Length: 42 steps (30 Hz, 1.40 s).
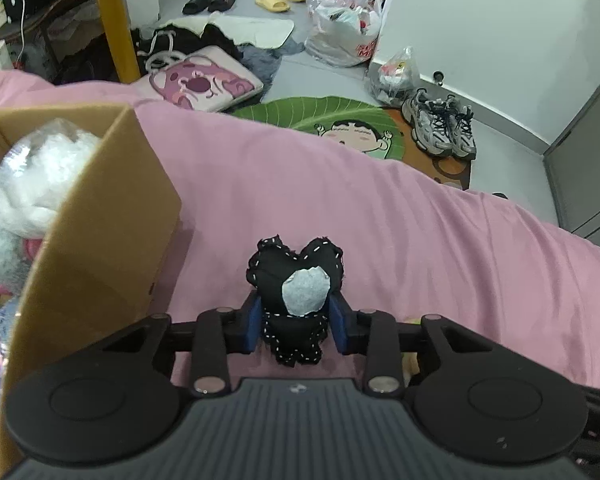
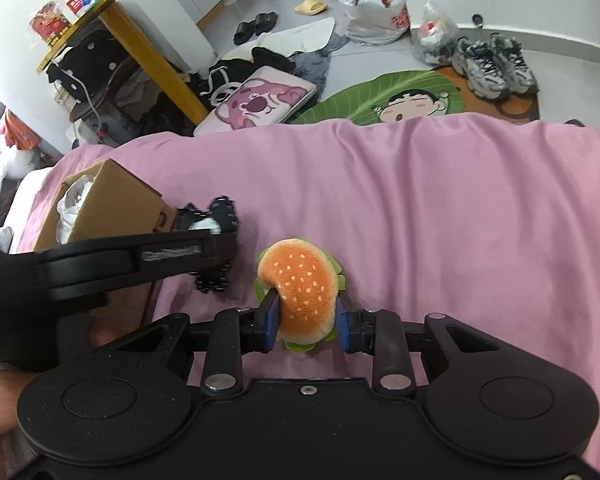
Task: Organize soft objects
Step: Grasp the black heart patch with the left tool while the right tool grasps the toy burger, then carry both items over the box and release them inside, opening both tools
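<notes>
A black stitched heart-shaped plush (image 1: 296, 280) with a grey patch stands on the pink bedsheet (image 1: 380, 208). My left gripper (image 1: 296, 326) is shut on its lower half, blue pads pressing both sides. In the right wrist view a plush hamburger (image 2: 302, 284) with an orange bun and green felt edge lies on the sheet, and my right gripper (image 2: 307, 324) is shut on it, pads squeezing its sides. The left gripper (image 2: 216, 248) with the black plush (image 2: 212, 216) shows to the left of the burger there.
An open cardboard box (image 1: 100, 216) holding white stuffing in a plastic bag (image 1: 32, 176) and other soft toys sits on the bed at the left. Beyond the bed's edge the floor holds a pink cushion (image 1: 204, 80), a green mat (image 1: 320, 116), sneakers (image 1: 444, 128), bags and slippers.
</notes>
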Motion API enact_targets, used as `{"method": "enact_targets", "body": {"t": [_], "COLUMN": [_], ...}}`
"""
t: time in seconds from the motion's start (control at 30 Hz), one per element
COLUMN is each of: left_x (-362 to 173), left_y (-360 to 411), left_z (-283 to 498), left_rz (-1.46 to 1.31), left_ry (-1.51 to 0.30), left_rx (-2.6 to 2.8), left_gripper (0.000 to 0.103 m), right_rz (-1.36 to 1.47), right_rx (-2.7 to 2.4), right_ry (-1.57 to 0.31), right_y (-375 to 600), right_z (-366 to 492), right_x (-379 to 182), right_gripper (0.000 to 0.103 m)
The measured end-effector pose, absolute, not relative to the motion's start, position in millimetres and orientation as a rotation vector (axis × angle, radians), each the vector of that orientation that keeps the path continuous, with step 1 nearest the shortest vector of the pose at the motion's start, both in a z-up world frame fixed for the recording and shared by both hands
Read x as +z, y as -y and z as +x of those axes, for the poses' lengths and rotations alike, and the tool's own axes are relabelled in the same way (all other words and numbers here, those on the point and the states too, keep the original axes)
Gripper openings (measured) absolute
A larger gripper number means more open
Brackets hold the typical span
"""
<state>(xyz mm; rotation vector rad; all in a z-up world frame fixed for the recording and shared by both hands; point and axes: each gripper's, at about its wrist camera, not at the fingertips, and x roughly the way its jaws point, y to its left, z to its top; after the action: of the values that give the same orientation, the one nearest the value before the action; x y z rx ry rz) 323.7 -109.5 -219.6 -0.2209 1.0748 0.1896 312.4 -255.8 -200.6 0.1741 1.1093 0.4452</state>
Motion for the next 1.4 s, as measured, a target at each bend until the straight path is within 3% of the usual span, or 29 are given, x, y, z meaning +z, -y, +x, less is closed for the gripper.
{"method": "enact_targets", "body": {"t": [1.4], "left_x": [-108], "left_y": [69], "left_z": [215], "left_rz": [-0.255], "left_ry": [-0.845], "left_rx": [0.232], "left_gripper": [0.034], "right_rz": [0.194], "right_rx": [0.507], "right_ry": [-0.815], "right_y": [248], "right_z": [246], "right_x": [-118], "right_gripper": [0.028]}}
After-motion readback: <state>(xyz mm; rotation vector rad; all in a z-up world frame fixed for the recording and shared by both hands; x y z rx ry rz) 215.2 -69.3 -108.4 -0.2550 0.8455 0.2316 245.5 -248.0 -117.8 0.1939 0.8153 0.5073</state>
